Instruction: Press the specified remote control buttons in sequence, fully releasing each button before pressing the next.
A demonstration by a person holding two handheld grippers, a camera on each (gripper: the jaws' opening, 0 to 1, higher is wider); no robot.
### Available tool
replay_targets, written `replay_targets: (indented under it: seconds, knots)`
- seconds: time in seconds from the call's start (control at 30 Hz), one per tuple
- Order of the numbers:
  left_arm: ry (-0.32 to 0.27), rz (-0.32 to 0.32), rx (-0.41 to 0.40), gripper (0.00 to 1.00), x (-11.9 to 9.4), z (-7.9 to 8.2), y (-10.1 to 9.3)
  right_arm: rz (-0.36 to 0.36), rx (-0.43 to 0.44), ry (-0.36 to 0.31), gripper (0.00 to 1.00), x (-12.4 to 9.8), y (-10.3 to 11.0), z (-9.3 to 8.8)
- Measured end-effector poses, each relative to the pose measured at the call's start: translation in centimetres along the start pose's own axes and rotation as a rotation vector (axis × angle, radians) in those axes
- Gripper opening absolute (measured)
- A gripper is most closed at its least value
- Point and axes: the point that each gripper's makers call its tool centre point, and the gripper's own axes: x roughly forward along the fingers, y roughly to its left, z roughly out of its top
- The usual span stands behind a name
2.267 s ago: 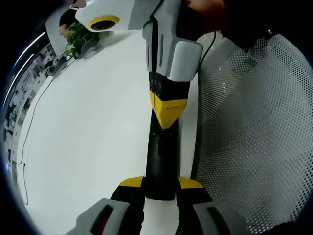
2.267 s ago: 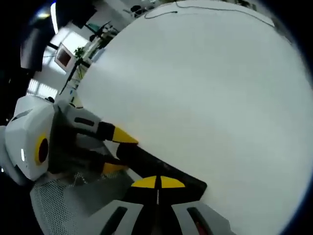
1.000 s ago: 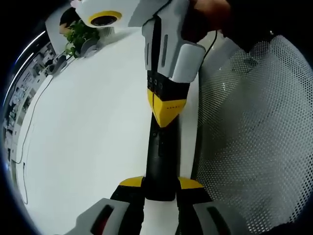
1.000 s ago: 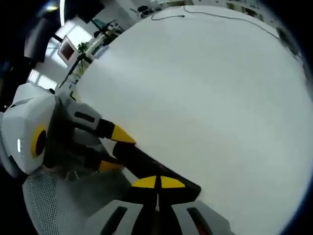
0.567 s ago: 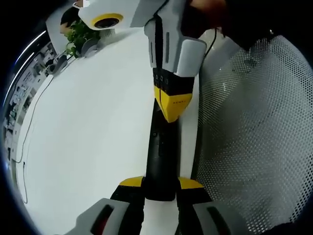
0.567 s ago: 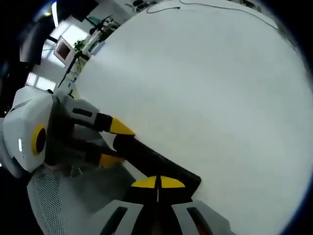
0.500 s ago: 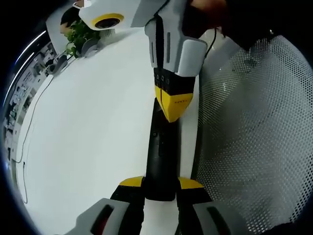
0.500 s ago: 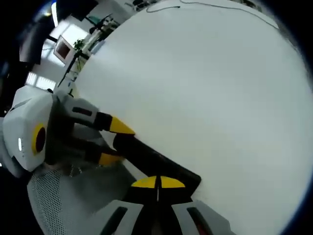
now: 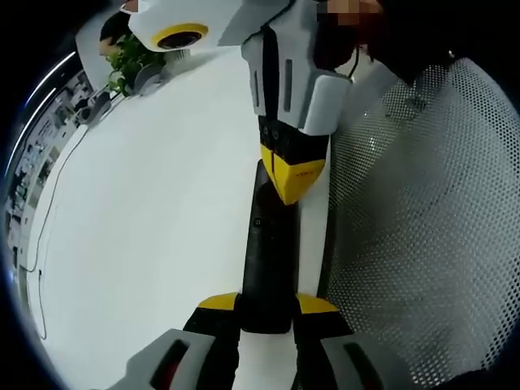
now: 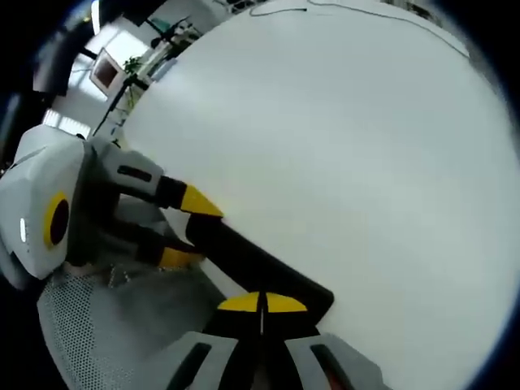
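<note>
remote: black slim remote control lies lengthwise along the white table near its edge, beside a white mesh chair back; near end sits between the left tongs' jaws.
left tongs: pinching the remote's near end, yellow tips on both long sides.
right tongs: pressed together into one yellow point, aimed at the button face at the far half; whether it touches or sits just above, cannot tell.
right gripper view: remote runs from the left tongs to the right tongs.
handling: probably light, rigid plastic, smooth and slippery; hold by the long edges at the end, clear of the buttons, press straight down.
</note>
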Motion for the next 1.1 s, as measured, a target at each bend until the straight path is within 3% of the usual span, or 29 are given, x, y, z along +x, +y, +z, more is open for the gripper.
replay_targets:
  seconds: [0.37, 0.53, 1.1]
  knots:
    - [-0.003, 0.0, -0.002, 0.25, 0.0, 0.0, 0.0, 0.021, 0.053, 0.0, 0.0, -0.3, 0.0, 0.1]
    - [-0.004, 0.0, -0.002, 0.25, 0.0, 0.0, 0.0, 0.038, 0.097, -0.057, 0.0, -0.8, -0.2, 1.0]
    - [-0.003, -0.003, -0.001, 0.25, 0.0, 0.0, 0.0, 0.008, 0.079, -0.047, 0.0, -0.1, -0.4, 0.8]
